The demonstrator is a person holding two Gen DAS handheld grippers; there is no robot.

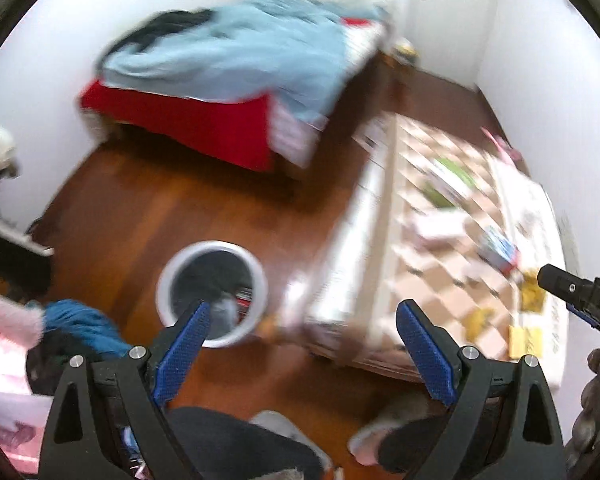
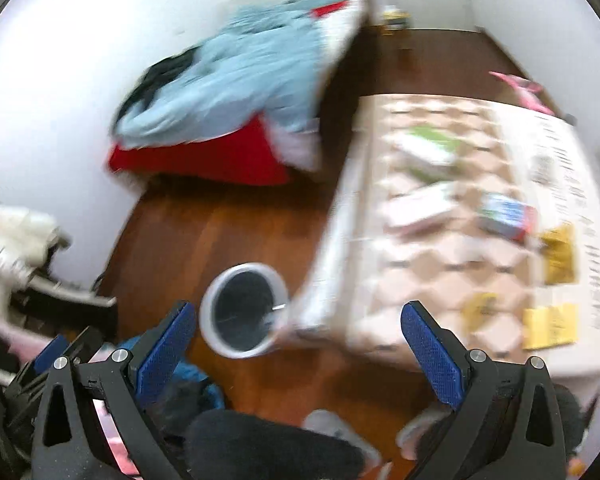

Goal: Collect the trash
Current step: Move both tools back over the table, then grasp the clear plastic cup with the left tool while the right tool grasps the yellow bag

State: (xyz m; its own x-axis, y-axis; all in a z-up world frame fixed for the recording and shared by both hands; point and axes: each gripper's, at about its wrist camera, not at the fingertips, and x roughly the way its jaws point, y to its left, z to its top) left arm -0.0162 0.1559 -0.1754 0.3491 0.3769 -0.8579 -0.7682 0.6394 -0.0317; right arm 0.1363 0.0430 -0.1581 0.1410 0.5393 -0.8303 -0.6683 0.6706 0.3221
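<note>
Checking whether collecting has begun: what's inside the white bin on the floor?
The white bin shows a dark lining and some blurred red and grey items low inside. Motion blur and the left gripper's finger hide what they are.

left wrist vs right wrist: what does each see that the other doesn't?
Left wrist only: the right gripper's tip at the frame's right edge, and some trash inside the bin, though blurred.

Right wrist only: the left gripper at the lower left, and the table's far right strip with the yellow packets fully in frame.

Both: own fingers open and empty, the white bin on the wood floor, the bed with a blue blanket, the checkered table with scattered litter. Both views are motion-blurred.
</note>
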